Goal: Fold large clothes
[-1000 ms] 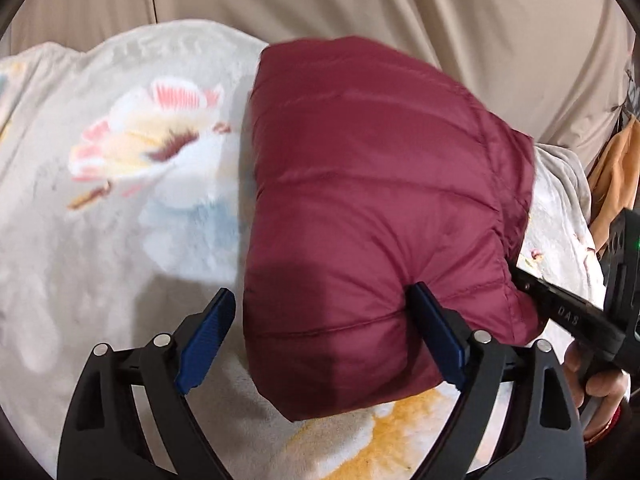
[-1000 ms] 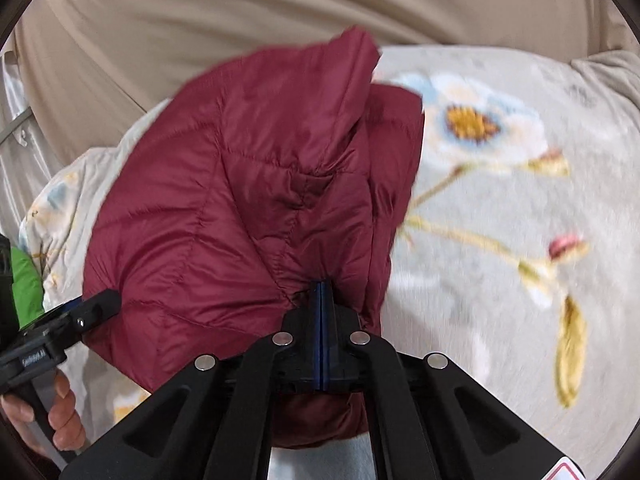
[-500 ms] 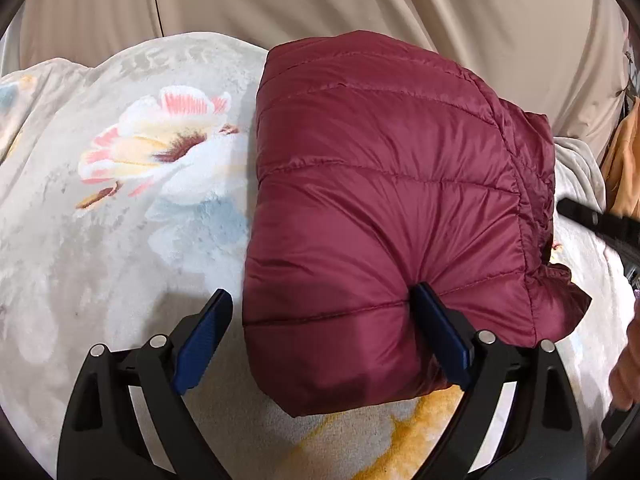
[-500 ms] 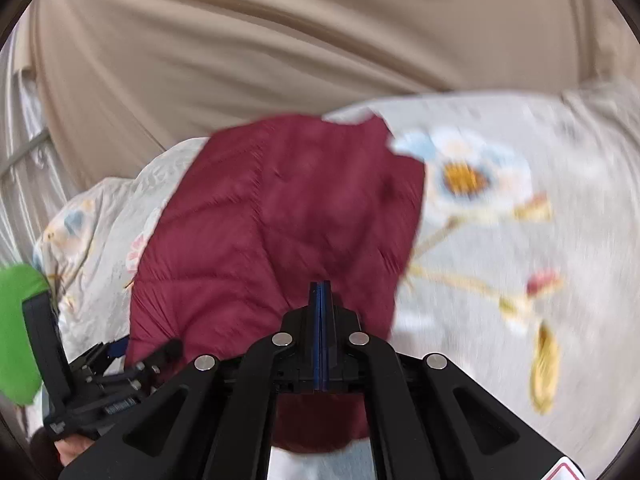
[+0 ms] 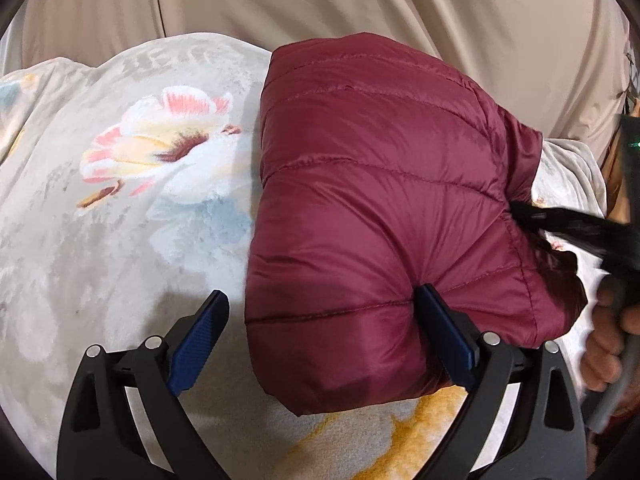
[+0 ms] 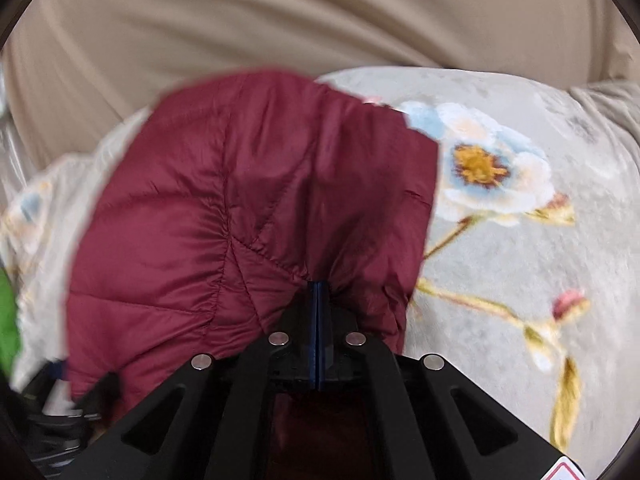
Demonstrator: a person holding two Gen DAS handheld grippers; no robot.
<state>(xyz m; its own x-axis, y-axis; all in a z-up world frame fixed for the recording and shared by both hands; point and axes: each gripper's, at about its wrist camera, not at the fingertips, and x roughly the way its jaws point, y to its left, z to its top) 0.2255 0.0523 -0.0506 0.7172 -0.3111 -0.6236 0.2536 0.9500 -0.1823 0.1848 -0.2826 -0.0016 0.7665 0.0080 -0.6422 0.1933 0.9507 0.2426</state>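
A maroon quilted puffer jacket [image 5: 380, 208] lies folded into a thick bundle on a floral blanket [image 5: 120, 208]. My left gripper [image 5: 320, 328] is open, its jaws wide apart. Its right finger presses into the bundle's near edge and its left finger stands beside the bundle over the blanket. My right gripper [image 6: 318, 292] is shut, its blue pads together against the jacket's [image 6: 248, 208] near edge; whether fabric is pinched between them is hidden. It also shows in the left wrist view [image 5: 568, 224], blurred, at the bundle's right side.
Beige draped fabric [image 5: 360, 4] rises behind the blanket. The blanket [image 6: 520, 248] spreads to the right of the jacket. A green object [image 6: 6, 332] sits at the far left edge of the right wrist view.
The right gripper pulled away from the jacket, then came back to its right edge. The bundle settled flatter. The left gripper stayed open in place.
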